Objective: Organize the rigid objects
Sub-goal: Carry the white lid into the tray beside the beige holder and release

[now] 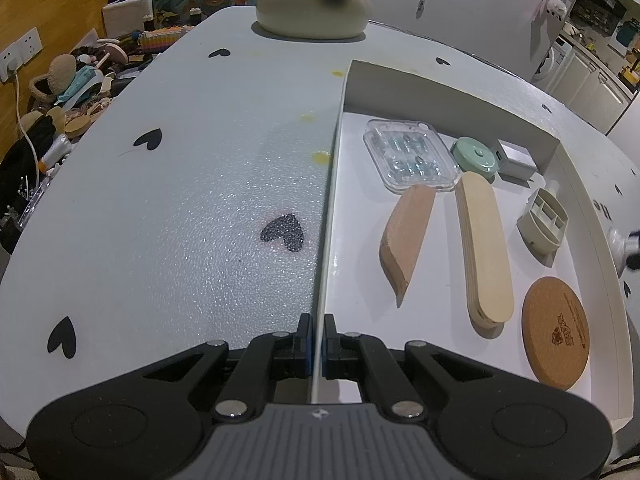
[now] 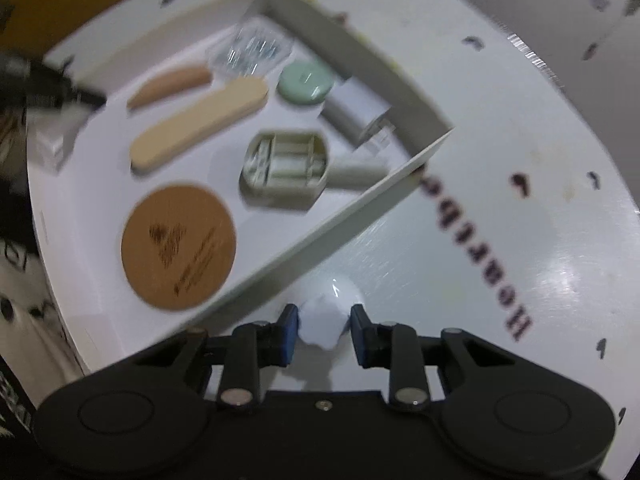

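A white shallow box point(image 1: 332, 184) lies on the pale table, and my left gripper point(image 1: 318, 340) is shut on its thin left wall. Inside lie a clear plastic case point(image 1: 408, 156), a mint round tin point(image 1: 476, 158), a grey block point(image 1: 516, 160), a pink wooden wedge point(image 1: 406, 236), a pale oblong wood piece point(image 1: 486, 252), a grey compartment tray point(image 1: 542, 220) and a cork coaster point(image 1: 556, 332). In the blurred right wrist view, my right gripper point(image 2: 324, 330) is shut on a white lumpy object point(image 2: 326, 320), just outside the box's near wall point(image 2: 320, 236), beside the coaster point(image 2: 178, 246).
A cream cat-shaped ceramic point(image 1: 314, 4) stands at the table's far end. Clutter of brushes, cloth and cables point(image 1: 60, 92) fills the space left of the table. The table top point(image 1: 180, 200) bears black heart prints. Dark lettering point(image 2: 480, 256) marks it right of the box.
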